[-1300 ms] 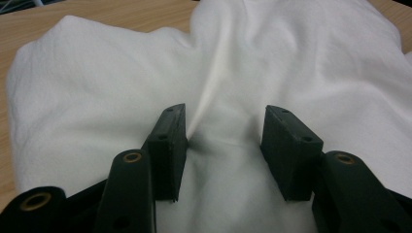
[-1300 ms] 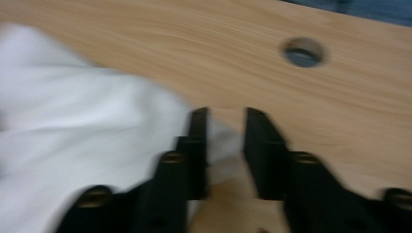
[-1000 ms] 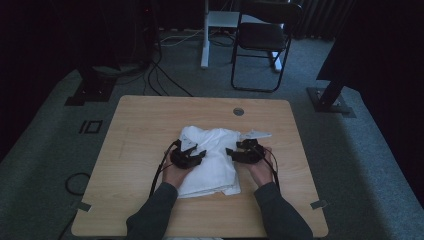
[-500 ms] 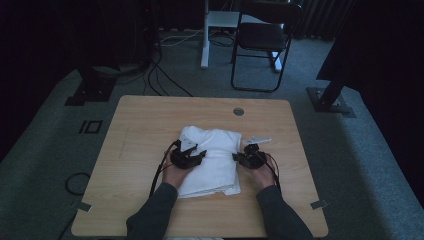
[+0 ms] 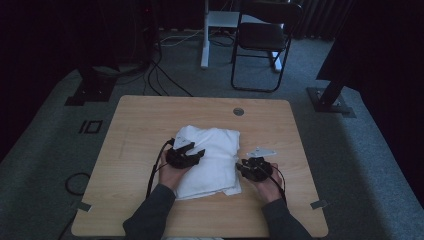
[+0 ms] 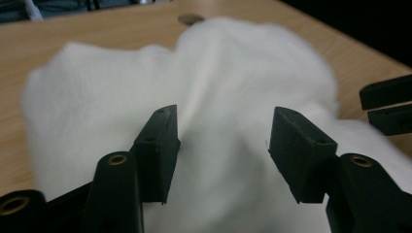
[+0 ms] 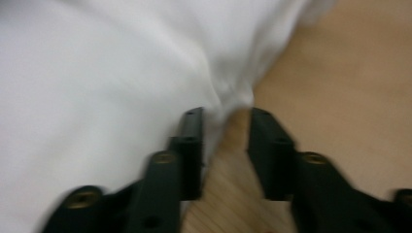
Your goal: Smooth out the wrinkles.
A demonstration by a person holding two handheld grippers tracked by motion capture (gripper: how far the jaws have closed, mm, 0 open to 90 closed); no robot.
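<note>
White cloth (image 5: 212,157): folded into a rough rectangle, lying flat on the table (image 5: 140,120), centre of the frame in the high view. Surface soft, slightly rumpled, with shallow creases. Layered edges show at its lower right corner.

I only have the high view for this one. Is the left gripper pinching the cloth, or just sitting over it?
Observer: Just over it. In the left gripper view, the left gripper has its jaws well apart above the cloth and the pads press on nothing. The jaws have just been opening.
Operator: And the right gripper?
Observer: In the right gripper view, the right gripper sits at the cloth's edge. Bare table shows between its jaws and a cloth corner lies just ahead of the gap. Its jaws have also just been opening and grip nothing.
</note>
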